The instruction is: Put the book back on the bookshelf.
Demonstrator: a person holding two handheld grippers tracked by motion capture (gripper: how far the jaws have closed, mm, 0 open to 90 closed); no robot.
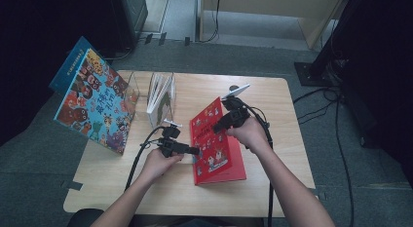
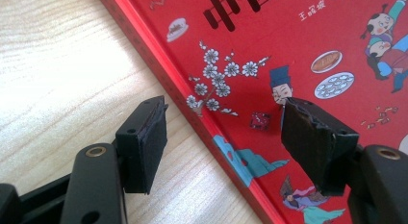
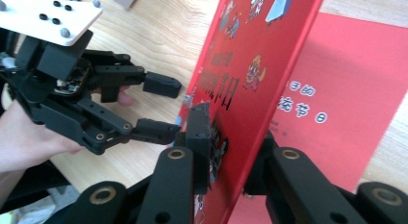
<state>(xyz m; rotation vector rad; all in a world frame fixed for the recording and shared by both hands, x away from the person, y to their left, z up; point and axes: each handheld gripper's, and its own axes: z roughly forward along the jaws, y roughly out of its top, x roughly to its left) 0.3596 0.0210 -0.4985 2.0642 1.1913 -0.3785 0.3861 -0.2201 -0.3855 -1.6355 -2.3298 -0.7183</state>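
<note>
A red picture book (image 1: 219,156) lies on the wooden table (image 1: 272,139), its spine edge toward my left hand. My right gripper (image 1: 223,123) is shut on the front cover (image 3: 250,46), which stands tilted up off the red page beneath (image 3: 346,89). In the right gripper view one pad (image 3: 198,130) presses the printed face, and the other jaw is hidden behind the cover. My left gripper (image 2: 223,142) is open and low at the spine (image 2: 192,113), one jaw over bare wood, the other over the cover. It also shows as the left gripper (image 3: 163,106) and the left gripper (image 1: 195,150).
A large colourful picture book (image 1: 95,100) leans upright at the table's left edge. A clear stand (image 1: 132,93) and a white book standing on end (image 1: 160,98) are behind the left hand. Cables (image 1: 336,115) trail off right on the floor.
</note>
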